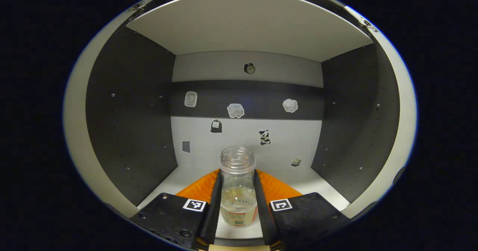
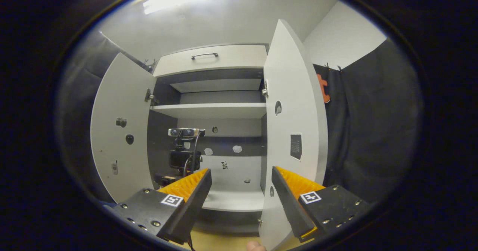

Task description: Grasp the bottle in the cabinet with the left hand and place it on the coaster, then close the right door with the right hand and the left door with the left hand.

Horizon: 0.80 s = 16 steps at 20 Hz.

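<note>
left gripper [image 1: 238,202] fingers pinch the bottle [image 1: 238,191] inside the cabinet [image 1: 130,105]; right gripper [image 2: 241,195] fingers spread wide, holding nothing.

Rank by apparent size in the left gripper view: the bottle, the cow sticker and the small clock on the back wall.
1. bottle, largest, though it sits nearest the camera.
2. and 3. cow sticker and clock: similar apparent size, too close to rank.
</note>
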Available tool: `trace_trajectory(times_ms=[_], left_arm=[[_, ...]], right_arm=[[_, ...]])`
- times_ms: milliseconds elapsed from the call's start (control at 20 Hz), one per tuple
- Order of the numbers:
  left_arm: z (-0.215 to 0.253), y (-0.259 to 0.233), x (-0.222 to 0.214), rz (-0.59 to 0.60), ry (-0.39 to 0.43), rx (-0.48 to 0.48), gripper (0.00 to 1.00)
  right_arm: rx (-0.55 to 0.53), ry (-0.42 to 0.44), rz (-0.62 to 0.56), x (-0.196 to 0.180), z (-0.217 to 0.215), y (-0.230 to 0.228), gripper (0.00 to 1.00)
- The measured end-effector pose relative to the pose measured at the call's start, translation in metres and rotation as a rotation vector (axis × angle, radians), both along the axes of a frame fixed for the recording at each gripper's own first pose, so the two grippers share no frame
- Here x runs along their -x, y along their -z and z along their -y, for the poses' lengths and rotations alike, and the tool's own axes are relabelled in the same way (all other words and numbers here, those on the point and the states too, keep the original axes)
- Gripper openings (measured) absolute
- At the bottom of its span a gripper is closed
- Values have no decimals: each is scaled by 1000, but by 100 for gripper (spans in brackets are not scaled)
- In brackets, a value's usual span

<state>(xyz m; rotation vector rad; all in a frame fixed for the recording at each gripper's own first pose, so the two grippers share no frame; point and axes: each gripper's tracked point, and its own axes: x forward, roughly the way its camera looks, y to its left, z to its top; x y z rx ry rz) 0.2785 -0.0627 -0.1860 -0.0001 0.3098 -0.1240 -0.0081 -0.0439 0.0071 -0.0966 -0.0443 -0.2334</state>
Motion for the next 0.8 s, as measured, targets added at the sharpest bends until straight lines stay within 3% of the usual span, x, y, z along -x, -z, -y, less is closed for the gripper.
trace_trajectory(times_ms=[150, 500, 650, 800], left_arm=[[1, -6, 18, 2, 7, 46, 43], [-12, -29, 95, 33, 43, 110, 48], [-23, -33, 125, 26, 48, 140, 43], [-34, -30, 155, 12, 56, 165, 45]], right_arm=[[0, -20, 3, 3, -4, -1, 98], [14, -98, -2, 12, -13, 1, 98], [28, -127, -5, 16, -17, 3, 98], [36, -154, -10, 23, -21, 3, 98]])
